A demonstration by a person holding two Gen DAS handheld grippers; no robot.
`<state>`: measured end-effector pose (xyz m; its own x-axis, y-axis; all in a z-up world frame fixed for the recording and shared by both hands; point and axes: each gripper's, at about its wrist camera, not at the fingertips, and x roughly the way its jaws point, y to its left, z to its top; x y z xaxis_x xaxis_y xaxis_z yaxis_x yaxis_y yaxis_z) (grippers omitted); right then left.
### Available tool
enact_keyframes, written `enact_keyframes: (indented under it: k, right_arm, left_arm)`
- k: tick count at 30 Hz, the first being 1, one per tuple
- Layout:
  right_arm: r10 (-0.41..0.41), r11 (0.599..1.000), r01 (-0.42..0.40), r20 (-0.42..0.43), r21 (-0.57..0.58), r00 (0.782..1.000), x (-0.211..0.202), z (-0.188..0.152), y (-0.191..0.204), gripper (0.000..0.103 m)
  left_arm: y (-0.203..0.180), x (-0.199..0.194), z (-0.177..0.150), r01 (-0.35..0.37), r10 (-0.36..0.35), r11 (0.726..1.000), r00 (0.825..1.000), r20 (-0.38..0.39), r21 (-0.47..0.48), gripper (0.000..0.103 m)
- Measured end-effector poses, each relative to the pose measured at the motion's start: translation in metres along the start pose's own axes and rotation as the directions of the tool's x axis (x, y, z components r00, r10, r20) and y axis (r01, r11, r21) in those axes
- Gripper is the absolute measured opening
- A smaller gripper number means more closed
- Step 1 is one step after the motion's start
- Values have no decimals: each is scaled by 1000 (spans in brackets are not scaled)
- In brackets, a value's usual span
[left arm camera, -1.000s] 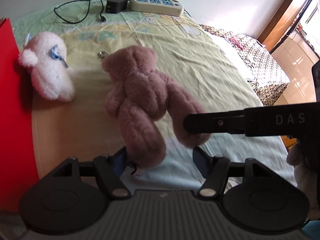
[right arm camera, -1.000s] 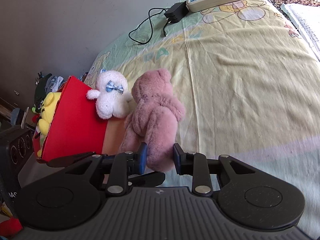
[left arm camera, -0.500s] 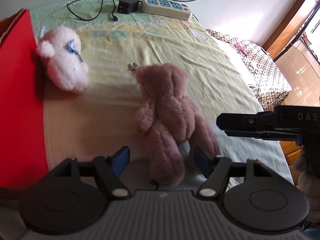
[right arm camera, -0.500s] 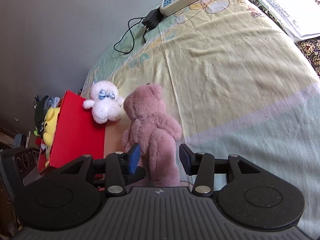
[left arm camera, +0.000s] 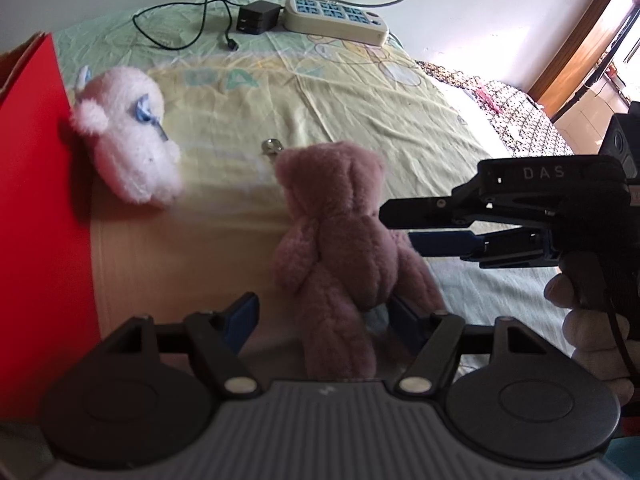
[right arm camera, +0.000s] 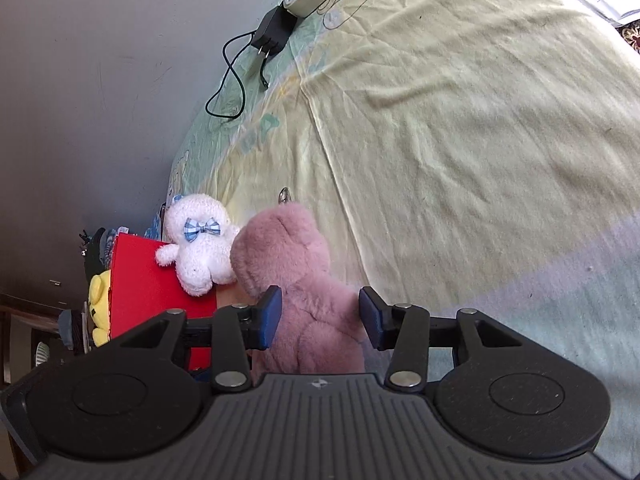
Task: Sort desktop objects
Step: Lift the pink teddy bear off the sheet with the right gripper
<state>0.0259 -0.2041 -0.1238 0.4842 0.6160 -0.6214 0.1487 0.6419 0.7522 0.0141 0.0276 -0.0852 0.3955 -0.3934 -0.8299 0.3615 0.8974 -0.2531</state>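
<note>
A pink-brown teddy bear lies on the bed sheet, its leg between the fingers of my open left gripper. It also shows in the right wrist view, between the wide-open jaws of my right gripper. The right gripper reaches in from the right in the left wrist view, beside the bear's body. A white plush toy with a blue bow leans against a red box. The white plush and the red box also show in the right wrist view.
A power strip and a black charger with cable lie at the far edge of the bed. A yellow plush sits behind the red box. A small metal ring lies near the bear's head.
Both grippers have let go of the bear. It dropped from its lifted position and now lies on the sheet. The right gripper opened wide and drew back slightly.
</note>
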Motion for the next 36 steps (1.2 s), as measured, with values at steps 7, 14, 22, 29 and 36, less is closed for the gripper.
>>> enact_keyframes:
  k: [7,14,22,29,36]
  right_arm:
    - [103,988,-106,-26,-112,994,1,-1,37,49]
    - [144,963,-156,-70,-219,987,19,-9,76,46]
    - [-75,973,88,70,-211,995,7,8,41,47]
    - [-91,985,97,47,-146,995,5,1,19,50]
    - [-86,989,99,107,-114,990,-16,6,4,50]
  left_arm:
    - [6,-12,-5,-23,23,999,1000,1,-24,74]
    - [5,-34,-15,-17,18,999,999,30,-40,80]
    - [4,-21,-5,-12,14,999,999,45,-39,87]
    - [11,20,4,60,-65,994,997,-50,-91,85]
    - [-28,20,23,107,-106,993,994,-15,44,81]
